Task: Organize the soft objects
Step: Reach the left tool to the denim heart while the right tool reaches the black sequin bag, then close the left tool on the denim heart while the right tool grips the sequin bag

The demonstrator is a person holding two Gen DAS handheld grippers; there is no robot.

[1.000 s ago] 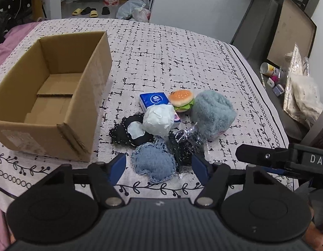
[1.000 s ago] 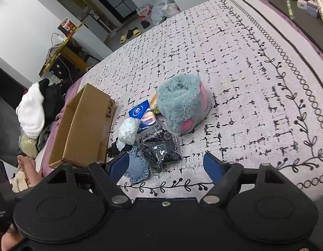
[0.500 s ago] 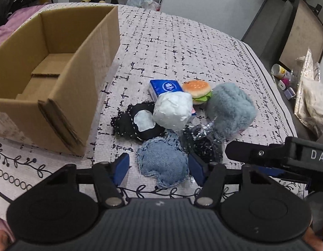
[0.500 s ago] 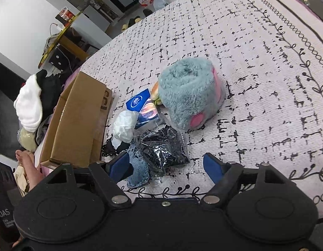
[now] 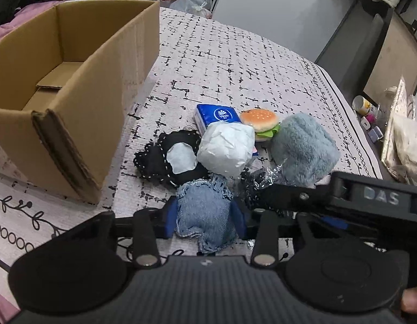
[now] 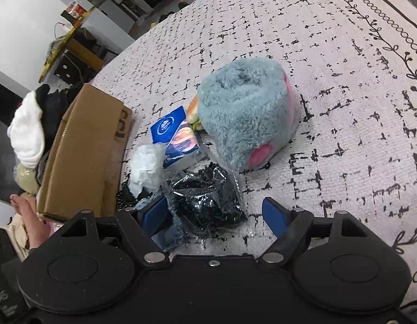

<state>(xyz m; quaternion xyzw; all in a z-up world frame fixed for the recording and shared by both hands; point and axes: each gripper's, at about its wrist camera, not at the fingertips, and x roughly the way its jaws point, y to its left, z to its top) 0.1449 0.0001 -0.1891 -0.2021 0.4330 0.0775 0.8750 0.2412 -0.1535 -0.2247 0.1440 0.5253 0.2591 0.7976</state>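
A pile of soft objects lies on the patterned bedspread (image 5: 235, 62). My left gripper (image 5: 205, 216) has its fingers closed against both sides of the denim pouch (image 5: 204, 214). Beyond it lie a black lace piece (image 5: 160, 159), a white wrapped ball (image 5: 226, 148), a blue tissue pack (image 5: 216, 116), a toy burger (image 5: 259, 122) and a fluffy blue plush (image 5: 303, 148). My right gripper (image 6: 218, 216) is open, its fingers either side of a black item in clear plastic (image 6: 208, 197). The plush (image 6: 243, 118) sits just beyond.
An open cardboard box (image 5: 73, 81) stands left of the pile, also in the right wrist view (image 6: 84, 151). The bed edge runs along the right, with bottles and bags (image 5: 397, 129) on the floor beyond. Clothes (image 6: 27, 132) and a bare foot (image 6: 22, 205) lie past the box.
My left gripper has moved forward and down over the denim pouch and its fingers have narrowed onto it. My right gripper has come closer to the plastic-wrapped black item, still open.
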